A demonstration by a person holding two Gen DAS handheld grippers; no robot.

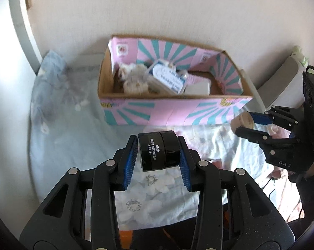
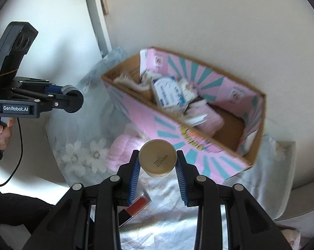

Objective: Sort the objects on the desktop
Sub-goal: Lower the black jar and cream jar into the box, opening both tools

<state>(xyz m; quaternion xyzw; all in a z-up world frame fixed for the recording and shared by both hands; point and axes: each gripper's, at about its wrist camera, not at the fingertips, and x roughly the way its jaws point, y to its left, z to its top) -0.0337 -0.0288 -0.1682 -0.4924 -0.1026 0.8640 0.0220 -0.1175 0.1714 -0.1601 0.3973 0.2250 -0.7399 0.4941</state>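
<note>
A: What's in the cardboard box (image 1: 173,109)?

B: It stands open against the wall (image 1: 177,16), pink with teal rays outside and on the inner flaps. At its left end lies a fluffy beige toy (image 1: 134,79), next to it a white package with blue print (image 1: 167,79), tilted, and a plain white box (image 1: 198,88) to the right. The right wrist view adds something pink and ribbed (image 2: 211,118) deeper inside, though blur keeps me from saying what it is.

A: And the grippers?

B: The left gripper (image 1: 159,152) is clamped on a black jar (image 1: 159,151) with white print, held off the cloth in front of the box. The right gripper (image 2: 158,159) is clamped on a tan round jar (image 2: 158,158), its flat end with a printed code facing the camera. From the left wrist view the right gripper (image 1: 251,125) sits off to the right with the tan jar (image 1: 242,120) between its blue pads.

A: Anything else lying about?

B: A pink ribbed cloth (image 2: 123,152) lies just beside the box's front wall, and a red lip product (image 2: 139,204) in a clear case lies on the bedding below the right gripper. A hand (image 2: 1,133) grips the left gripper's handle at the edge of the right wrist view, with a black cable hanging beneath.

A: The surface?

B: A pale blue sheet (image 1: 73,145) printed with white flowers, rumpled near the corner. The wall behind is plain off-white, with a grey vertical frame (image 1: 23,27) to the left.
</note>
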